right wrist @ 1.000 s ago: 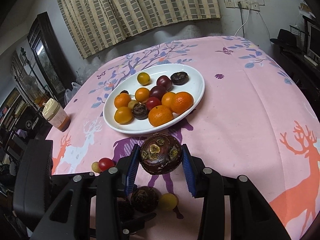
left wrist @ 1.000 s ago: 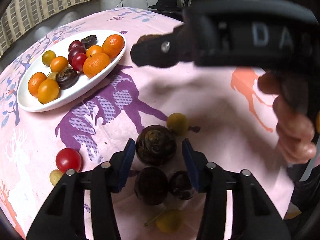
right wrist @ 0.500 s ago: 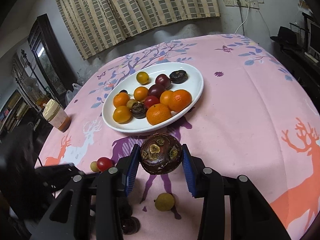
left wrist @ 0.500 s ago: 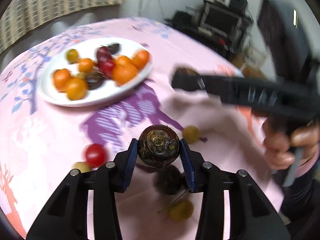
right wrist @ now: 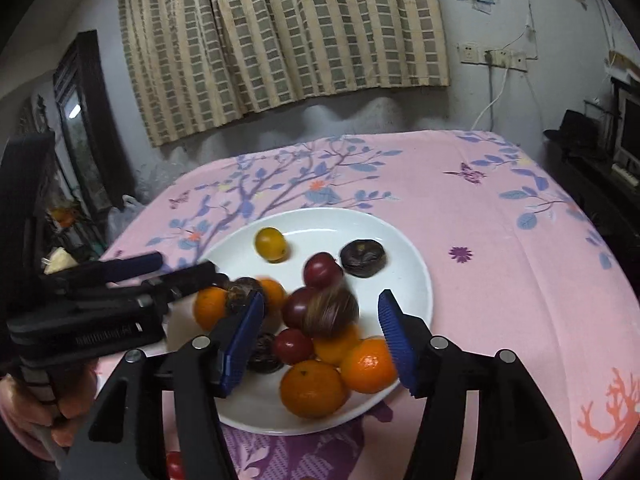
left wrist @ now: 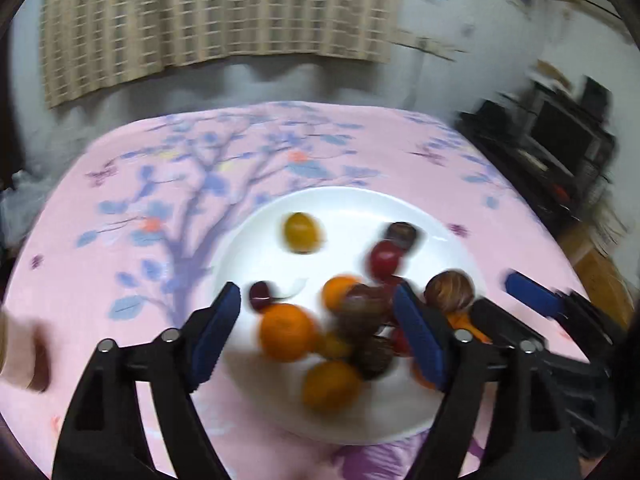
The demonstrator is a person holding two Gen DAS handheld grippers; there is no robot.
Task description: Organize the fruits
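A white plate [right wrist: 416,280] on the pink tablecloth holds oranges, plums, a yellow fruit [right wrist: 271,244] and dark passion fruits. My right gripper [right wrist: 322,336] is open above the plate's near side; a blurred dark round fruit [right wrist: 330,312] lies free between its fingers on the pile. My left gripper [left wrist: 320,332] is open over the plate [left wrist: 360,208]; another blurred dark fruit [left wrist: 362,308] sits among the oranges [left wrist: 286,332] by its right finger. The left gripper also shows in the right wrist view [right wrist: 188,272], the right one in the left wrist view [left wrist: 532,298].
A red fruit [right wrist: 174,465] lies on the cloth below the plate. A checked curtain [right wrist: 280,40] hangs behind the table. Dark furniture [right wrist: 592,152] stands at the right, a cabinet [right wrist: 80,120] at the left. The cloth beyond the plate is bare.
Both grippers moved forward over the plate and opened. Each has let go of its dark fruit, which now rests, blurred, on the pile.
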